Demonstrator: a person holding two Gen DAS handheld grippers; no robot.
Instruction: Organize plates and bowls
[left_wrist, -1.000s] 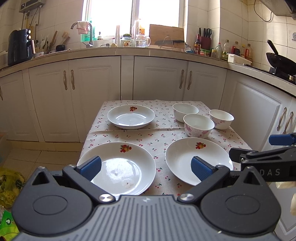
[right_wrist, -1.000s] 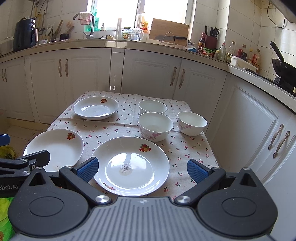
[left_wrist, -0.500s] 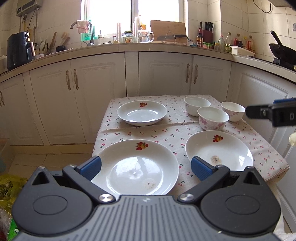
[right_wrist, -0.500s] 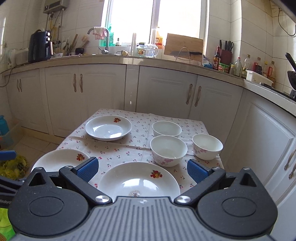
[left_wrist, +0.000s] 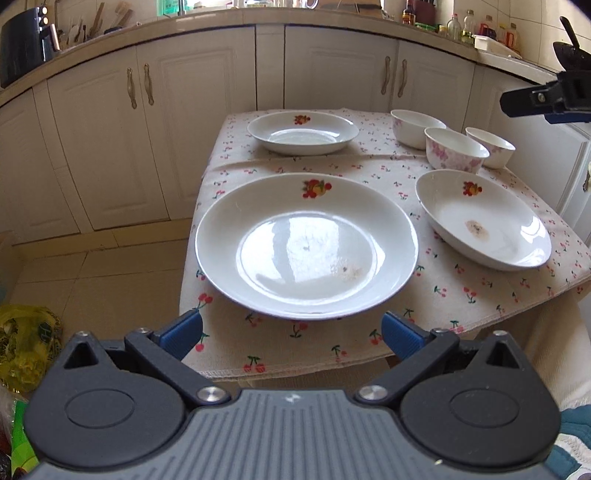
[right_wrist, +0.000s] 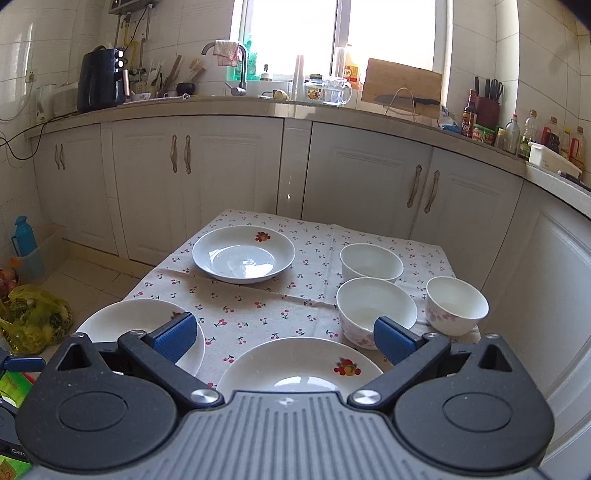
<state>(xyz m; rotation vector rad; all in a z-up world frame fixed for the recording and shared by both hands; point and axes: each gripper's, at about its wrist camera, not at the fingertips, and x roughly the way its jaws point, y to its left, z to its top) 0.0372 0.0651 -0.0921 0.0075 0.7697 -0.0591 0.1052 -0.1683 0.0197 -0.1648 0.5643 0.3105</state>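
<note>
Three white plates with a fruit print lie on the cherry-print tablecloth (left_wrist: 443, 295): a near-left plate (left_wrist: 306, 245), a near-right plate (left_wrist: 484, 221) and a far plate (left_wrist: 303, 132). Three white bowls (left_wrist: 456, 149) stand at the far right. My left gripper (left_wrist: 291, 332) is open and empty, just short of the near-left plate's front rim. My right gripper (right_wrist: 282, 338) is open and empty, held above the near-right plate (right_wrist: 299, 367). The far plate (right_wrist: 243, 254) and the bowls (right_wrist: 376, 306) show beyond it. The right gripper also shows in the left wrist view (left_wrist: 546, 99).
White kitchen cabinets (right_wrist: 229, 177) stand behind the table and along its right side. The counter holds a black appliance (right_wrist: 103, 79), a tap, jars, bottles and a cutting board. A yellow bag (right_wrist: 35, 319) and a blue bottle lie on the floor at the left.
My left gripper has dropped and closed in on the near-left plate. My right gripper has risen and tilted up, so the near-right plate slid low in its view.
</note>
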